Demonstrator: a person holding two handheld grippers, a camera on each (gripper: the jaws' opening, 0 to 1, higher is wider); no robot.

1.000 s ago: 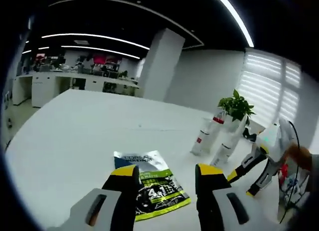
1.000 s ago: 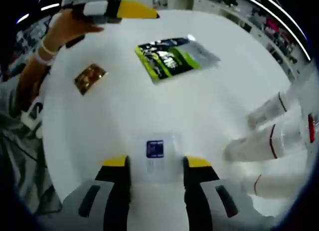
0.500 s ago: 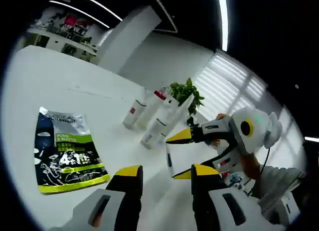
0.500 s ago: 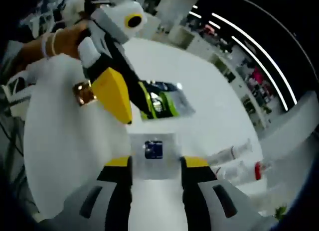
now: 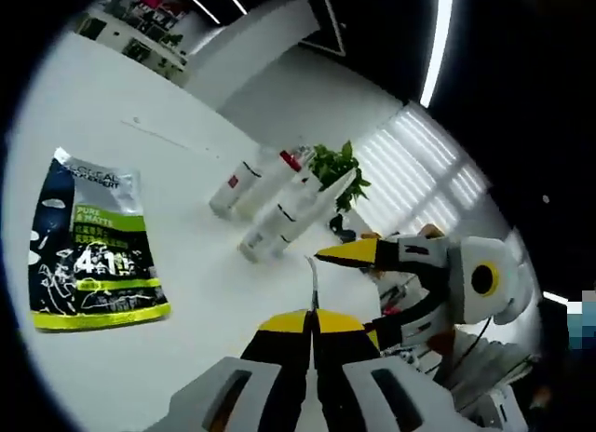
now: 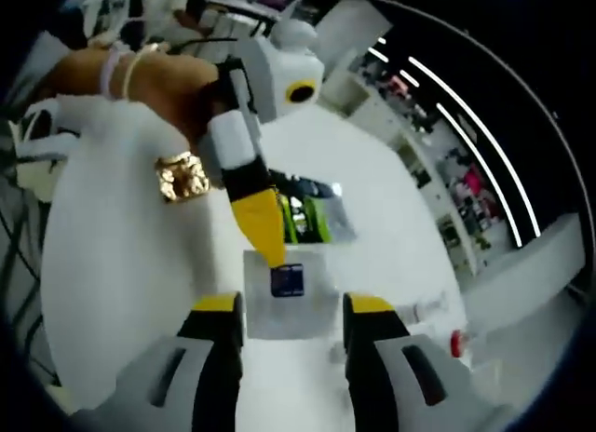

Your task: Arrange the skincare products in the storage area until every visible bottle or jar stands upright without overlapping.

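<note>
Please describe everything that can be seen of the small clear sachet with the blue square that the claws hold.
The clear sachet is a small, flat, see-through plastic packet with a dark blue square near its upper middle. It is lifted above the white table. The right claw has it between its yellow-tipped fingers, and the left claw pinches its upper edge from above. In the left gripper view it shows edge-on, as a thin pale sliver rising from the shut left claw.

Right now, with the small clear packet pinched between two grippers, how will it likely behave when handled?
The packet looks thin and flat, seen edge-on above the shut left gripper, so probably light and floppy. Its glossy film may slip, so the right gripper likely needs a firm hold. Flat, it should not roll.
</note>
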